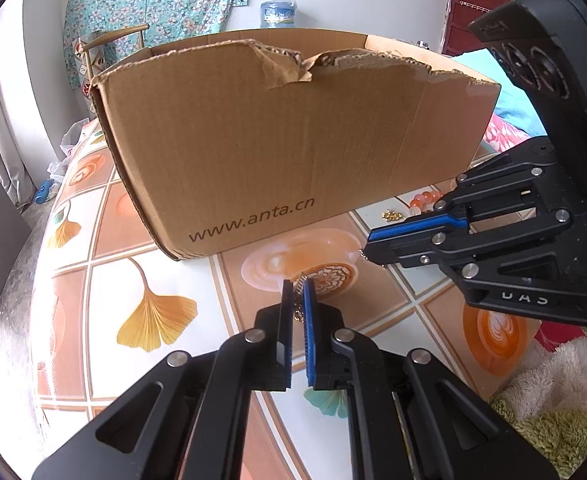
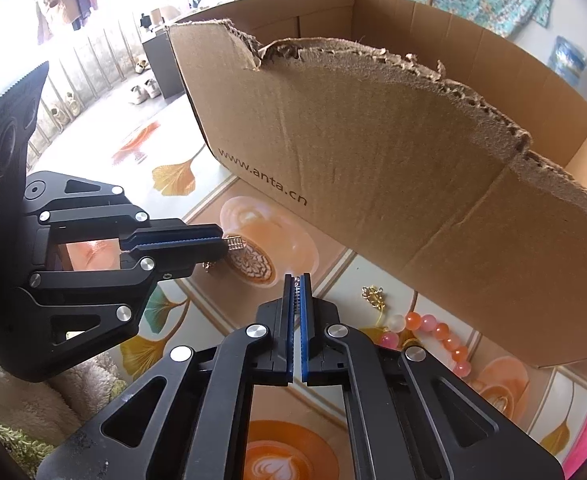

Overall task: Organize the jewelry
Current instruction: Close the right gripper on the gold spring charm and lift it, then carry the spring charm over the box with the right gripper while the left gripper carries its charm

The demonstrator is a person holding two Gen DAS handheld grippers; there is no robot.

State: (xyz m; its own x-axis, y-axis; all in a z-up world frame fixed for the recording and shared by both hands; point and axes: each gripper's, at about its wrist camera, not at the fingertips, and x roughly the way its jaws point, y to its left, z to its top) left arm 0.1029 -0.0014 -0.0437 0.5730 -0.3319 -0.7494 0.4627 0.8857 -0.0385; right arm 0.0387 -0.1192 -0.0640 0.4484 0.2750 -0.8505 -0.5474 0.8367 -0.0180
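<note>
While both grippers hover over the patterned tablecloth (image 1: 165, 280) in front of the cardboard box (image 1: 293, 140), each has its jaws pressed nearly together on a thin chain. The left gripper (image 1: 298, 286) pinches a small silvery-gold chain (image 1: 299, 280) between its blue pads, a bit of it poking out past the tips and a bit hanging between the fingers. The right gripper (image 2: 297, 280) is likewise closed on a fine chain link at its tips; whether it is the same chain I cannot tell. Only the right wrist view shows clearly the bead bracelet (image 2: 437, 330) of orange, pink and white beads and a small gold trinket (image 2: 375, 298) lying on the tablecloth just beside the box's front wall; the left wrist view catches them only partly behind the right gripper. The right view also looks into the box over its torn edge.
</note>
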